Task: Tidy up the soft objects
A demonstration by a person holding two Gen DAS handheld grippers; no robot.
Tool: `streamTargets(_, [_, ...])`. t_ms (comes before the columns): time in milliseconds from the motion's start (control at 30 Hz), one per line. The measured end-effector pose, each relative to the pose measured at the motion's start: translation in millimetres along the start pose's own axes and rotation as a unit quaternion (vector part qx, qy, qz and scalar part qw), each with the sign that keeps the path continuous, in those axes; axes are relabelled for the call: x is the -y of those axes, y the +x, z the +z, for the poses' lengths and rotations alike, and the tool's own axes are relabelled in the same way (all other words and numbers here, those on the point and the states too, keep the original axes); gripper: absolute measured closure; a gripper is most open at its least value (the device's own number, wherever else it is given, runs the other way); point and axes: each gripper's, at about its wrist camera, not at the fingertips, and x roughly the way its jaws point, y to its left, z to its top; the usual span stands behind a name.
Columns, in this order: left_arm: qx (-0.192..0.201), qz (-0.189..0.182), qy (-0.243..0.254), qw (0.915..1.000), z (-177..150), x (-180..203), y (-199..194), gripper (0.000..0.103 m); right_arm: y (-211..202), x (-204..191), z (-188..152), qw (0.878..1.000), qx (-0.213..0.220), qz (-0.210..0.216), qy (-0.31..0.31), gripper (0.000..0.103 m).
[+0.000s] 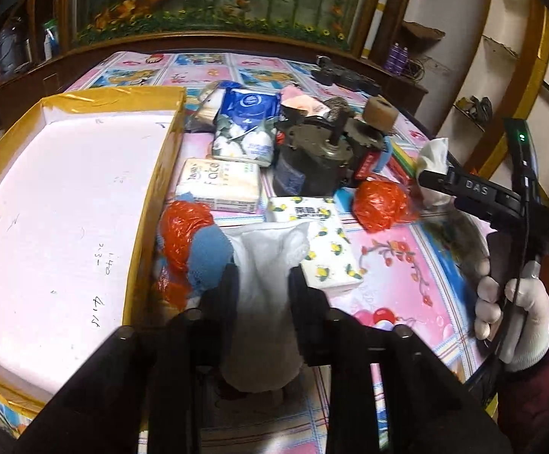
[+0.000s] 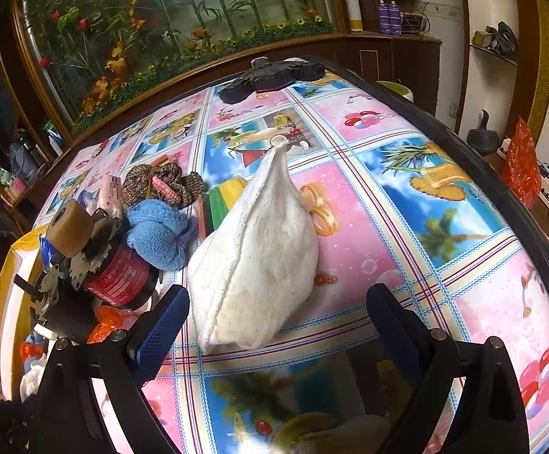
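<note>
In the left wrist view my left gripper (image 1: 263, 283) is shut on a white soft cloth (image 1: 263, 257) that bunches up between its black fingers, just right of the foam box. A blue knit piece (image 1: 210, 257) and a red plastic bag (image 1: 183, 230) lie against its left finger. My right gripper (image 2: 278, 317) stands open over the table. A folded white towel (image 2: 259, 257) lies between its blue pads (image 2: 164, 321), close to the left one and not squeezed. From the left wrist view that gripper (image 1: 433, 185) is at the right with the towel (image 1: 431, 155) at its tips.
A white foam box (image 1: 153, 174) edged in yellow tape fills the left. Tissue packs (image 1: 219, 185), a lemon-print pack (image 1: 327, 253), another red bag (image 1: 380, 204) and a dark motor (image 1: 312, 159) crowd the middle. A blue knit cloth (image 2: 161, 234) lies beside the motor (image 2: 96, 276). A gloved hand (image 1: 513, 314) holds the right gripper.
</note>
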Motion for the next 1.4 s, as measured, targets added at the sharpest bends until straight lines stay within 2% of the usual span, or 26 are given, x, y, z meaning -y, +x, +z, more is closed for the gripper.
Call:
streamTargets(133, [-0.001, -0.009, 0.011, 0.9999, 0.9, 4.1, 4.1, 0.076, 1.4, -2.7, -0.4, 1.0, -0.003, 0.002, -0.007, 0.008])
streamTargets(167, [-0.004, -0.014, 0.01, 0.9998, 0.8, 4.3, 3.7, 0.08, 1.3, -2.2, -0.3, 1.0, -0.003, 0.006, -0.006, 0.008])
streamTargets(233, [-0.012, -0.04, -0.002, 0.9991, 0.8, 1.8, -0.5, 0.095, 0.4, 0.7, -0.4, 1.0, -0.004, 0.014, 0.002, 0.008])
streamTargets(333, [-0.005, -0.054, -0.012, 0.9985, -2.9, -2.7, -17.6, 0.095, -6.3, 19.1, 2.8, 0.997, -0.005, 0.07, 0.036, 0.008])
streamTargets(400, [0.001, -0.065, -0.012, 0.9978, -5.7, -4.6, -27.6, 0.095, -15.3, 40.8, 6.8, 0.994, -0.006, 0.091, 0.059, 0.008])
streamTargets(500, [0.007, -0.079, -0.015, 0.9968, -11.2, -5.4, -34.3, 0.095, -21.2, 59.8, 13.6, 0.995, -0.014, 0.073, 0.062, 0.008])
streamTargets(600, [0.005, -0.076, -0.006, 0.997, -13.6, 0.9, -31.8, 0.095, -16.8, 57.9, 17.1, 0.997, -0.03, 0.055, 0.046, 0.011])
streamTargets(700, [-0.007, -0.061, 0.005, 0.9981, -12.3, 6.9, -24.5, 0.088, -12.3, 38.2, 19.8, 0.997, -0.041, 0.06, 0.034, 0.013])
streamTargets(767, [-0.017, -0.044, 0.012, 0.9988, -11.6, 10.5, -16.6, 0.069, -9.0, 23.4, 22.4, 0.997, -0.043, 0.063, 0.023, 0.014])
streamTargets(833, [-0.025, -0.038, 0.013, 0.9989, -13.0, 10.5, -9.3, 0.062, -5.3, 10.0, 24.3, 0.997, -0.043, 0.06, 0.009, 0.015])
streamTargets(900, [-0.039, -0.048, 0.011, 0.998, -16.0, 8.0, -2.2, 0.063, -3.6, 3.7, 23.6, 0.998, -0.042, 0.056, 0.004, 0.015])
streamTargets(933, [-0.041, -0.057, 0.006, 0.9975, -17.5, 6.2, -1.2, 0.08, -5.8, 1.1, 22.3, 0.998, -0.037, 0.054, 0.004, 0.015])
streamTargets(967, [-0.044, -0.067, 0.002, 0.9968, -18.6, 3.7, -0.6, 0.09, -10.1, -1.8, 20.5, 0.998, -0.03, 0.054, 0.002, 0.015])
streamTargets(1033, [-0.037, -0.079, -0.006, 0.9961, -19.7, -0.8, -6.2, 0.092, -23.5, -10.8, 13.7, 0.998, -0.014, 0.058, -0.01, 0.015])
streamTargets(1133, [-0.021, -0.092, -0.017, 0.9954, -21.7, -8.0, -20.9, 0.093, -44.7, -27.9, -2.3, 0.996, -0.006, 0.088, -0.035, 0.014])
streamTargets(1267, [0.0, -0.12, -0.051, 0.9915, -23.5, -26.5, -46.0, 0.093, -60.7, -66.0, -28.9, 0.986, -0.035, 0.142, -0.085, 0.014])
streamTargets(1400, [0.02, -0.136, -0.083, 0.9871, -27.0, -50.8, -73.7, 0.093, -56.9, -109.8, -47.4, 0.973, -0.08, 0.166, -0.138, 0.017])
